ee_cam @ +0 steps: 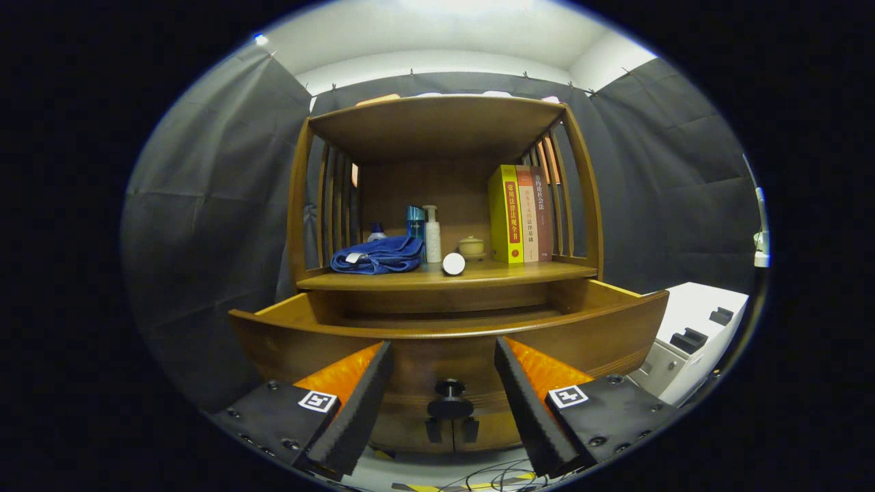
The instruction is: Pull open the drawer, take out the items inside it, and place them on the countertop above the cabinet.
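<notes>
**Drawer stands pulled out, gripper spread wide in front of it**

Here is the drawer [448, 335], drawn out of the wooden cabinet [444, 205], its curved front bowing towards the camera. Warm brown wood, smooth and faintly glossy, with fine horizontal grooves low on the face. A dark round knob [449, 389] sits at the middle of that front, right in the gap between the two fingers. The inside of the drawer is hidden behind its front edge, so its contents cannot be told.

The gripper [443, 383] is wide open and grips nothing; the fingers flank the knob without touching it, both just short of the drawer front.

Above the drawer lies the countertop [492, 273], a smooth wooden shelf with slatted sides and a curved top board. On it, from left to right: a crumpled blue cloth [378, 256], soft and folded on itself; a blue bottle [415, 222] and a white pump bottle [432, 236] just behind it; a small white round thing [454, 264] near the front edge; a small lidded jar [471, 246]; and upright books [521, 214] against the right-hand slats.

A white box [697, 335] sits off to the cabinet's right.
</notes>
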